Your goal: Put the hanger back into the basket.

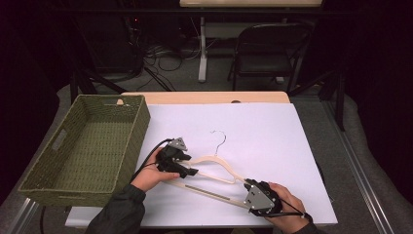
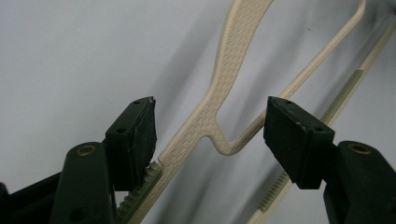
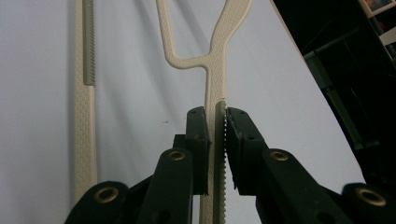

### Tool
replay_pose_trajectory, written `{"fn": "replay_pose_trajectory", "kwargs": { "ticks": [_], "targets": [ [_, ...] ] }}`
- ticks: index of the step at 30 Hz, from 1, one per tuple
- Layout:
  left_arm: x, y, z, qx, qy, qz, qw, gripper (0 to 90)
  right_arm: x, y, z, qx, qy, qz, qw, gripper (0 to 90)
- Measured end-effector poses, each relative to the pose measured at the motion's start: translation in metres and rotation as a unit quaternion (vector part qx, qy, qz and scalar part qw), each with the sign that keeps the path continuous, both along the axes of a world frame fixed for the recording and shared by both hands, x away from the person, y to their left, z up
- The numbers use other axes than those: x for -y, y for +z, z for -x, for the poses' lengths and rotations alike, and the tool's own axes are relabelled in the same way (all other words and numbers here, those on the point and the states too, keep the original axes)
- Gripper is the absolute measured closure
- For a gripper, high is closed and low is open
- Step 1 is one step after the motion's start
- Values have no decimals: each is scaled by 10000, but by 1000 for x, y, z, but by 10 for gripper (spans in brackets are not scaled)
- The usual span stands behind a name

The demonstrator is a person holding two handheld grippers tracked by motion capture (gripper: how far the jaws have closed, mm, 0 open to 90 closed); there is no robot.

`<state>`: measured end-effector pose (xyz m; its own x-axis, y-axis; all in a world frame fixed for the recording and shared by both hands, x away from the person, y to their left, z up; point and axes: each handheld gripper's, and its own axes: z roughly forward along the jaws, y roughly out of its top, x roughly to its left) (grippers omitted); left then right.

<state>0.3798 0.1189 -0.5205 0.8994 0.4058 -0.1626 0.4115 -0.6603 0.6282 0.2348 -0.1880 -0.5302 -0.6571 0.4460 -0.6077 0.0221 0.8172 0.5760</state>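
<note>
A cream plastic hanger [image 1: 210,159] with a metal hook [image 1: 220,139] lies slantwise on the white table top [image 1: 263,126]. My left gripper [image 1: 191,171] is at its left shoulder, jaws wide apart. In the left gripper view the hanger [image 2: 229,51] runs between the open pads [image 2: 140,135], close beside the left one, while the right pad stands well away from it. My right gripper [image 1: 248,186] holds the hanger's right end. In the right gripper view both pads [image 3: 198,135] press on the ribbed end of the hanger [image 3: 217,70].
A green woven basket [image 1: 141,122] stands on the table's left side, close to the left hand. A dark folding chair [image 1: 272,48] and cables are on the floor beyond the far edge. The right hand is near the front edge.
</note>
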Motion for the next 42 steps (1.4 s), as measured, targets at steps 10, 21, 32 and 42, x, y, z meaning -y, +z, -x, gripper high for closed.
{"fn": "replay_pose_trajectory", "kwargs": {
  "ticks": [10, 21, 32, 42],
  "targets": [
    [3, -4, -3, -45, -129, -92, 9999, 333, -1, -1, 0, 5, -11, 54, 10000, 794],
    [5, -8, -4, -110, -277, -195, 9994, 327, 0, -2, -1, 18, -79, 152, 9999, 796],
    [-1, -4, -3, -214, -387, -143, 9989, 433, 1, -4, -3, 13, -89, 160, 9998, 795],
    [-6, 5, 6, -38, -511, -176, 9985, 540, 3, -2, -3, 109, -212, 98, 9997, 792]
  ]
}}
